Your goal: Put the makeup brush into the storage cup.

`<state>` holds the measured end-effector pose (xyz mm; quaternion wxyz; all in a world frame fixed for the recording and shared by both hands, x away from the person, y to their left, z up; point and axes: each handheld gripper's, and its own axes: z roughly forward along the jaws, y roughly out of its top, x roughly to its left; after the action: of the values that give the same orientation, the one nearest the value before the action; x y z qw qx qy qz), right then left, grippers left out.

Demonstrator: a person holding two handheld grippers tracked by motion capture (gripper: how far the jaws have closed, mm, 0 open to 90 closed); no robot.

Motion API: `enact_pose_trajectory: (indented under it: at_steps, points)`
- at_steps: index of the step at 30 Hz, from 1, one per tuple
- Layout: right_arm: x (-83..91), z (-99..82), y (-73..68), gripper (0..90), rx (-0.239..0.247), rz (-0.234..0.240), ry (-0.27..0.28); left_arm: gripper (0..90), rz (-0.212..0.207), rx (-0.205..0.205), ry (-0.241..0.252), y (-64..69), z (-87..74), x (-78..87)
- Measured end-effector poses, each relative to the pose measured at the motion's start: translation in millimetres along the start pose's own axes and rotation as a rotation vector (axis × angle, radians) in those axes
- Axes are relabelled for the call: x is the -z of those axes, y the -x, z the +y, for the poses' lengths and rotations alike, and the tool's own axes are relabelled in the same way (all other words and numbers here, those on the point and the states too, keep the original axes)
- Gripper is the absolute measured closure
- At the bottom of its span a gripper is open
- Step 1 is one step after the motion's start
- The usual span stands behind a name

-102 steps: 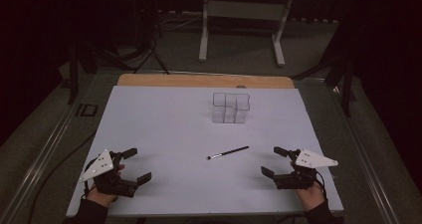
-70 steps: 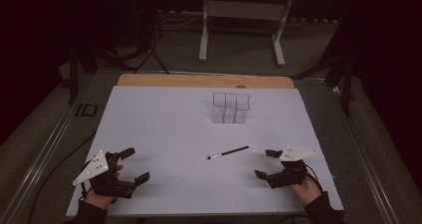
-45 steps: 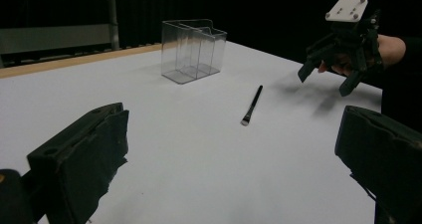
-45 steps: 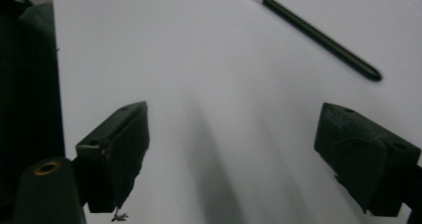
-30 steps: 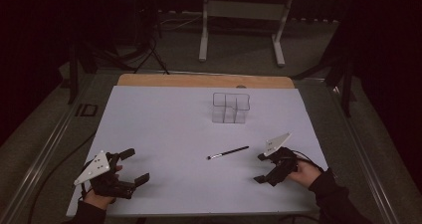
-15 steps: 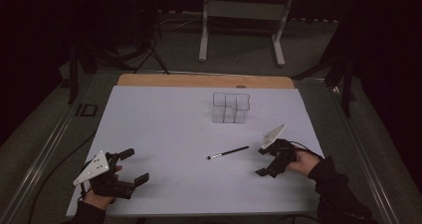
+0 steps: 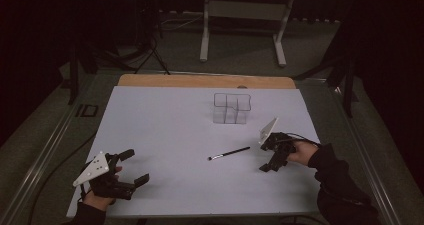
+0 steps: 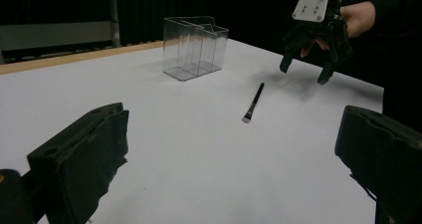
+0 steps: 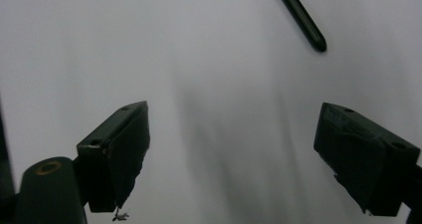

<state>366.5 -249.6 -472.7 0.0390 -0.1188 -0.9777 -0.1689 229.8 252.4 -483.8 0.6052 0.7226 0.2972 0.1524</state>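
Observation:
A thin black brush [image 7: 229, 154] lies flat on the white table [image 7: 165, 130], bristle end toward the left. My right gripper [image 7: 268, 158] hovers open just right of the handle end, tilted steeply down at the table. The right gripper view looks down past its own open jaws [image 9: 234, 114], with the brush handle tip [image 9: 300, 17] at the top. My left gripper [image 7: 136, 165] rests open at the near left corner, empty. In the left gripper view, past its own open jaws [image 8: 233, 119], lie the brush [image 8: 253, 103] and the right gripper [image 8: 304, 70].
A clear plastic organiser [image 7: 231, 108] with several compartments stands upright behind the brush, also in the left gripper view [image 8: 195, 46]. A wooden strip [image 7: 205, 80] runs along the table's far edge. Dark floor and a metal stand [image 7: 242, 15] lie beyond.
The right gripper has lifted off the table, moved left and farther in toward the brush's handle end, and tipped nose-down. The left gripper has barely shifted.

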Motion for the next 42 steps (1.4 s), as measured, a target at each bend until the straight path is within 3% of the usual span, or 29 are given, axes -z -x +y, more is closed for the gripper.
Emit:
enact_pose_trajectory:
  at_steps: [13, 18, 21, 23, 33, 42]
  points:
    - [-5.0, 15.3, 16.3, 15.3, 0.03, 0.009, -0.131, 1.6, 0.006, 0.001, -0.002, -0.5, -0.5, 0.7]
    - [-5.0, 20.7, 20.6, 15.2, 0.105, -0.021, -0.185, 1.6, 0.003, 0.005, -0.006, -0.8, -0.9, 0.6]
    - [-3.9, 26.2, 21.5, 17.9, 0.152, -0.054, -0.185, 1.6, -0.001, 0.008, -0.006, -0.8, -0.9, 0.7]
    - [-2.3, 29.6, 24.0, 19.0, 0.161, -0.044, -0.172, 1.6, 0.0, 0.011, -0.007, -1.0, -1.0, 0.8]
    - [-0.7, 40.7, 31.5, 23.1, 0.303, -0.073, -0.201, 1.6, -0.004, 0.022, -0.005, -1.5, -1.3, 1.8]
    - [-9.0, 47.6, 34.2, 21.0, 0.348, -0.038, -0.206, 1.6, -0.007, 0.028, -0.007, -1.6, -1.6, 1.9]
